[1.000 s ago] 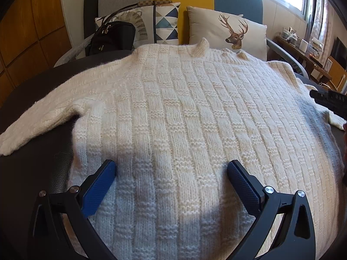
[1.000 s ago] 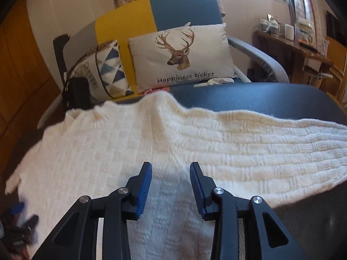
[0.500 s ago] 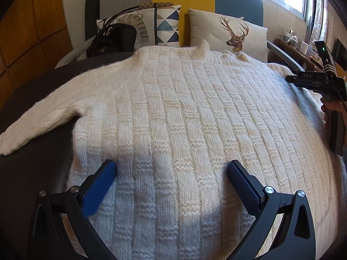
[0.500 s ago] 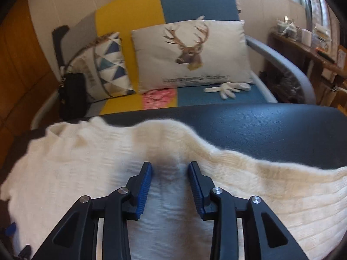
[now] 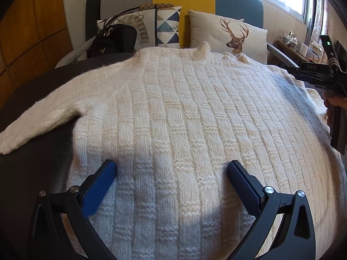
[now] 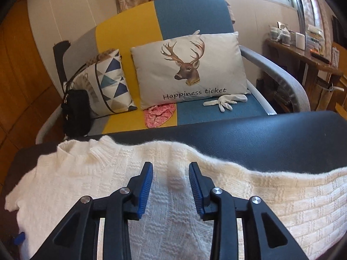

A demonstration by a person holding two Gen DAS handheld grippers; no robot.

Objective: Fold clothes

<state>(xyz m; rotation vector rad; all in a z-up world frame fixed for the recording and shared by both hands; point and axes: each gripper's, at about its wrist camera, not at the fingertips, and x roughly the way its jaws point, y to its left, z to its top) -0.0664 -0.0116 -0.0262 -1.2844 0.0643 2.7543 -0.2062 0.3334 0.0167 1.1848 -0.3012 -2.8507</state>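
A cream chunky-knit sweater (image 5: 177, 117) is being kept spread flat on the dark leather table (image 6: 260, 136), with a deer cushion (image 6: 188, 69) and black bag (image 5: 112, 41) beyond it. Over the sweater, the left gripper (image 5: 171, 169) is being held wide open, while the right gripper (image 6: 171, 173) is being opened, knit lying between its pads unpinched.

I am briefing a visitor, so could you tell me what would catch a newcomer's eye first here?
A cream knitted sweater lies spread across the dark table, filling most of both views. Behind it, a deer cushion reading "Happiness ticket" leans on the yellow and blue sofa. A white glove lies on the seat beside it.
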